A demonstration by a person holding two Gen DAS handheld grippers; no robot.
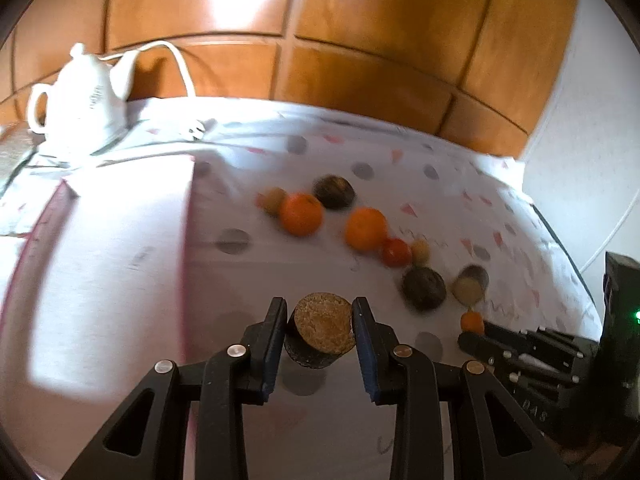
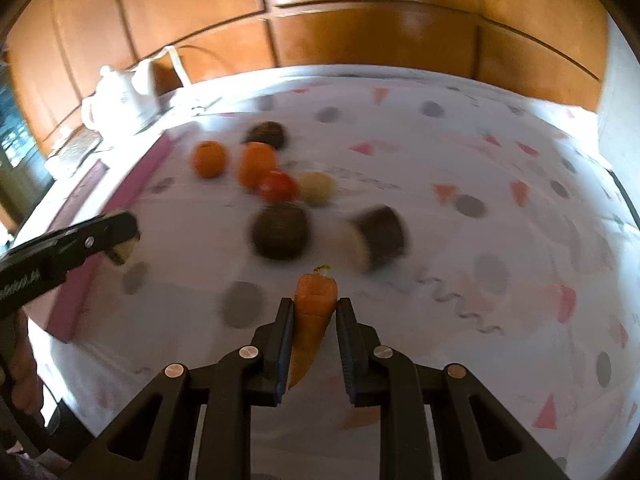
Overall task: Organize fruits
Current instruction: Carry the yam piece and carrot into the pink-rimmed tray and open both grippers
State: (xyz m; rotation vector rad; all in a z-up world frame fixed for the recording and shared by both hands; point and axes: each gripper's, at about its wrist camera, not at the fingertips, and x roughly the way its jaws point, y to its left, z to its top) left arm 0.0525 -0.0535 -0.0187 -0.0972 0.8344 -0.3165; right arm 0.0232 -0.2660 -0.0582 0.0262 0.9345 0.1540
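My left gripper point(image 1: 319, 312) is shut on a halved dark fruit point(image 1: 322, 330) with a tan cut face, held above the cloth; it also shows at the left of the right wrist view point(image 2: 120, 240). My right gripper point(image 2: 314, 312) is shut on a carrot point(image 2: 312, 312), tip toward the camera; it shows at the right of the left wrist view point(image 1: 472, 328). On the cloth lie two oranges point(image 1: 301, 214) point(image 1: 366, 228), a red tomato point(image 1: 396, 252), two dark round fruits point(image 1: 334, 191) point(image 1: 424, 289), another halved dark fruit point(image 1: 471, 284) and two small tan fruits point(image 1: 274, 200) point(image 1: 420, 250).
A white teapot point(image 1: 80, 100) with a cord stands at the back left. A pink-edged white board or tray point(image 1: 100, 260) lies at the left. The patterned tablecloth point(image 2: 480, 240) covers the table. Wooden panels point(image 1: 320, 40) rise behind.
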